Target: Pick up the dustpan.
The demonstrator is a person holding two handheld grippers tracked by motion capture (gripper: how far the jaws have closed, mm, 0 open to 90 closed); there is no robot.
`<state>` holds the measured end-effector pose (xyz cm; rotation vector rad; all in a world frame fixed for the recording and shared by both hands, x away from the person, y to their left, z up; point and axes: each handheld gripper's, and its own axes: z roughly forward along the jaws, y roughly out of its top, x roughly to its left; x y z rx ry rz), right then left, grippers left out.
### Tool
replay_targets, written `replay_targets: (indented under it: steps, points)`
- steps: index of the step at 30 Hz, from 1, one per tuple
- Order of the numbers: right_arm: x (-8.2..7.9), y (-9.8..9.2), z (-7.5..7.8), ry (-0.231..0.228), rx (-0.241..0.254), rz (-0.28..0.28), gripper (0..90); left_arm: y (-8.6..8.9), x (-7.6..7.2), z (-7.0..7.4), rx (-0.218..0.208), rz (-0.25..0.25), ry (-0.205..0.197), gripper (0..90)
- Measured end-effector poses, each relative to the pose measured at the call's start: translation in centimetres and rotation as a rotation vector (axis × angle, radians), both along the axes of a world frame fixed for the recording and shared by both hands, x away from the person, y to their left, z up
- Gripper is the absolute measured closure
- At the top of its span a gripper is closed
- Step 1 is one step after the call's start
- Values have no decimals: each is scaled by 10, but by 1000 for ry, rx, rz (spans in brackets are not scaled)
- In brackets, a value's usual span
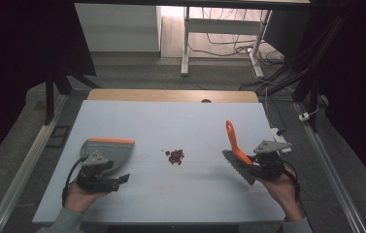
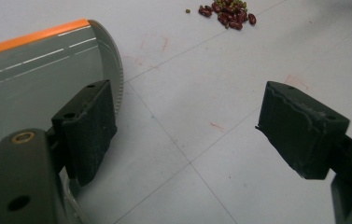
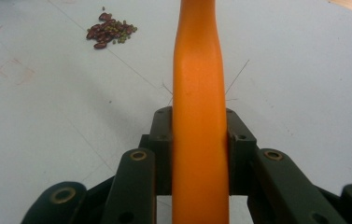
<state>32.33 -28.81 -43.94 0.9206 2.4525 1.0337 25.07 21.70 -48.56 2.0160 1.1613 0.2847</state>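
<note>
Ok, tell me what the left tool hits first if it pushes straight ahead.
Probably bare table first; the left tool stands open, empty. Farther along its line lies the bean pile. The dustpan sits just beside one finger.

Orange-handled brush [image 1: 235, 145], tilted, gripped.

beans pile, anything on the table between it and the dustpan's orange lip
Nothing visible does. Bare table lies between the beans and the dustpan; the brush in the right gripper is on the opposite side.
</note>
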Motion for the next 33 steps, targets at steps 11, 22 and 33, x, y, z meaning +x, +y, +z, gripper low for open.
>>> replay_targets:
  steps: [11,22,33]
  points:
    - [1,-7,2,-7,15,-10,707,-25,9,12,8,-31,24,198]
    - [-1,-6,0,-21,7,-13,707,-11,12,22,22,44,47,231]
    - [-3,-2,-2,-23,-9,-13,707,16,9,28,-14,129,92,222]
